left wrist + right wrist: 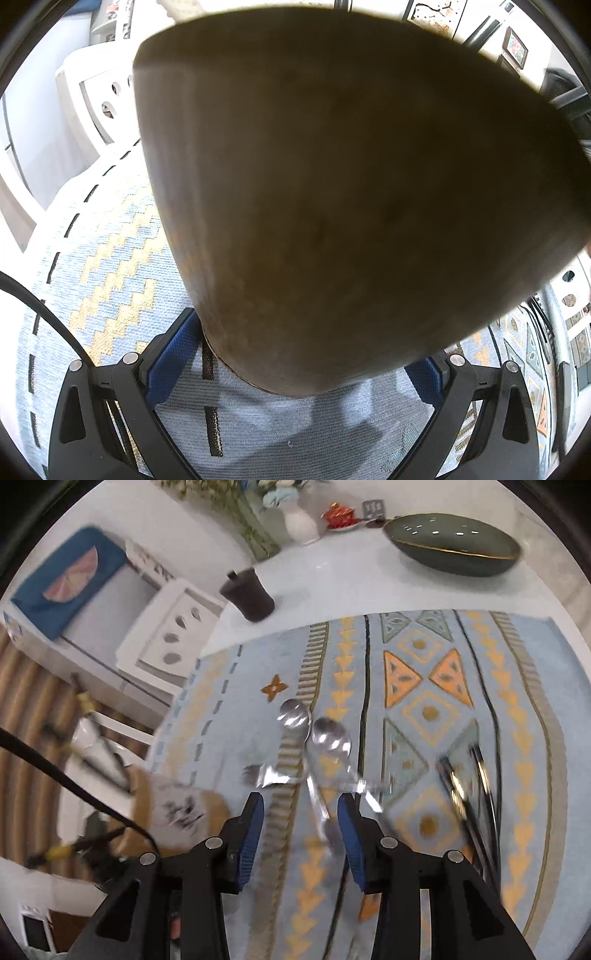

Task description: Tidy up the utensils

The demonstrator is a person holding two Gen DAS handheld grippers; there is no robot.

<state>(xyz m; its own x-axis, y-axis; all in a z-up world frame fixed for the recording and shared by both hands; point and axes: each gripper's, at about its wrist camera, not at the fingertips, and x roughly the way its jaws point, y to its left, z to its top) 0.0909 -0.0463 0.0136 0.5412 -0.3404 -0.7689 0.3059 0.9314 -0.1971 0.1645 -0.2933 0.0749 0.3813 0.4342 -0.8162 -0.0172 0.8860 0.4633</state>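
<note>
2 shiny metal spoons [314, 731] lie side by side, bowls up. A fork [266, 775] lies across their handles. Dark chopsticks [469, 797] lie well apart. A brown wooden holder [332, 192] stands tilted.

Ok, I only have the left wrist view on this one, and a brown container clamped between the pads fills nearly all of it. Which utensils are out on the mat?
Observer: The right wrist view shows two metal spoons lying side by side on the patterned mat.
Operator: Anything besides spoons?
Observer: A fork lies just left of them, and dark chopsticks lie towards the mat's right side.
Operator: Is the right gripper holding any of them?
Observer: No. The right gripper is open above the mat. One spoon's handle runs between its fingers, but the pads are not touching it.
</note>
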